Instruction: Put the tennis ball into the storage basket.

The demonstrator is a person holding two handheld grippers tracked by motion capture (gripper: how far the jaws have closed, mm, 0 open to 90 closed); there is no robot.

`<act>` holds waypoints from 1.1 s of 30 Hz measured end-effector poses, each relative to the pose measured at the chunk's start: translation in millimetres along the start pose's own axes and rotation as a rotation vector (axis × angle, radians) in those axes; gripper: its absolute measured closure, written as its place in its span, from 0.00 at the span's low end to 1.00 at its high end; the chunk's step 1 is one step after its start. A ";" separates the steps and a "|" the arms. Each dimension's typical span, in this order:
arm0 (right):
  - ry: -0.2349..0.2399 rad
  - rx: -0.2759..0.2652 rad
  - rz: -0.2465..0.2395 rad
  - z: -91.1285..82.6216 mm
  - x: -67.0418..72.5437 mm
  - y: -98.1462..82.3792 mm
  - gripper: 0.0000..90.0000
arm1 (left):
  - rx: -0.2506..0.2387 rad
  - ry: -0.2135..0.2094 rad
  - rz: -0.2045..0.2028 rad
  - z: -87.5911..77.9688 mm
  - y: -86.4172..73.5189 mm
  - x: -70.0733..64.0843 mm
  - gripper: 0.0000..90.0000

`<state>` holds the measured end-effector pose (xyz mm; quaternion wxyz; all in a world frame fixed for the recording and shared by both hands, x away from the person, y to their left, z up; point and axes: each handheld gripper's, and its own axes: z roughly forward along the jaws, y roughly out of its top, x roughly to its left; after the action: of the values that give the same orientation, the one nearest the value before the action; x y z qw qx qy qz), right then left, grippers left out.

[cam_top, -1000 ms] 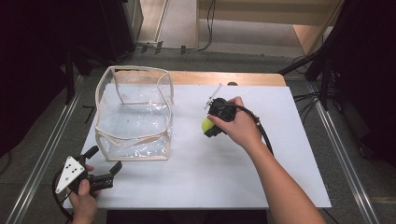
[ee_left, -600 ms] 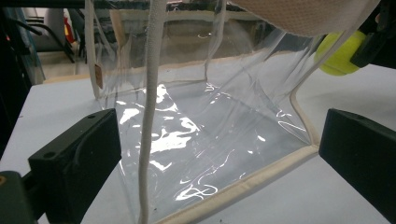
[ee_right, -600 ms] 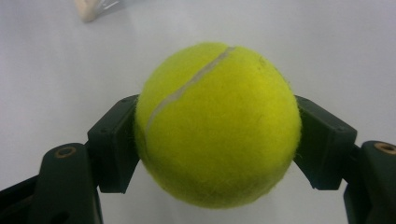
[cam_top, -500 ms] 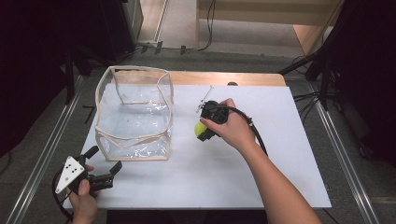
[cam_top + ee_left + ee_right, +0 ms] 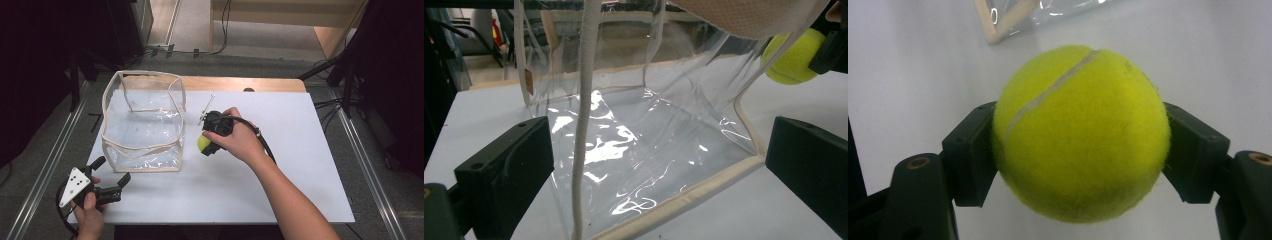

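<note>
A yellow-green tennis ball (image 5: 1080,132) is clamped between the two black jaws of my right gripper (image 5: 1080,145), held above the white table. From above, the ball (image 5: 203,143) and right gripper (image 5: 207,145) hover just right of a clear plastic bag (image 5: 143,120) with cream trim, which stands open-topped at the table's left. My left gripper (image 5: 112,172) rests at the front left corner, jaws wide apart with nothing between them. In the left gripper view the bag (image 5: 634,130) stands in front of the jaws and the ball (image 5: 793,59) shows at the upper right.
A white sheet (image 5: 300,165) covers the table, with a wooden strip (image 5: 240,84) along the far edge. A thin metal stick (image 5: 206,107) lies beyond the right hand. Metal rails (image 5: 372,170) run along both sides; dark equipment stands around.
My right hand has carried the ball leftward, closer to the bag's right side. The left gripper has stayed put.
</note>
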<state>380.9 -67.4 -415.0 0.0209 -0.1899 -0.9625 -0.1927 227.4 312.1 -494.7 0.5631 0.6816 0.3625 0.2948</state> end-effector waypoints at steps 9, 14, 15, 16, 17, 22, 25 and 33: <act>0.022 -0.008 -0.022 -2.6 5.5 7.1 0.26 | 0.000 -0.002 0.000 0.0 0.0 0.1 0.00; 0.021 -0.006 -0.029 -7.5 9.2 10.6 0.26 | 0.001 -0.002 0.001 0.0 0.0 0.1 0.00; 0.019 -0.004 -0.030 -9.2 10.2 11.7 0.26 | 0.001 -0.002 0.000 0.0 0.0 0.0 0.00; 0.020 -0.014 -0.036 -10.7 10.7 12.5 0.26 | 0.001 -0.002 0.001 0.1 0.0 0.1 0.00; 0.018 -0.016 -0.044 -14.9 12.2 14.5 0.26 | 0.001 -0.002 0.000 0.1 0.0 0.1 0.00; 0.010 -0.026 -0.059 -23.4 15.3 19.2 0.26 | 0.001 -0.002 -0.001 0.2 0.0 0.1 0.00; 0.011 -0.025 -0.068 -29.0 17.3 23.3 0.26 | 0.001 -0.001 -0.002 -0.1 0.0 0.3 0.00; 0.009 -0.025 -0.068 -40.4 18.6 28.7 0.26 | -0.001 -0.002 -0.004 0.0 0.0 0.4 0.00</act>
<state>373.1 -51.6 -365.1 0.0165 -0.1564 -0.9658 -0.2063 227.6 312.4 -494.7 0.5645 0.6809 0.3630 0.2931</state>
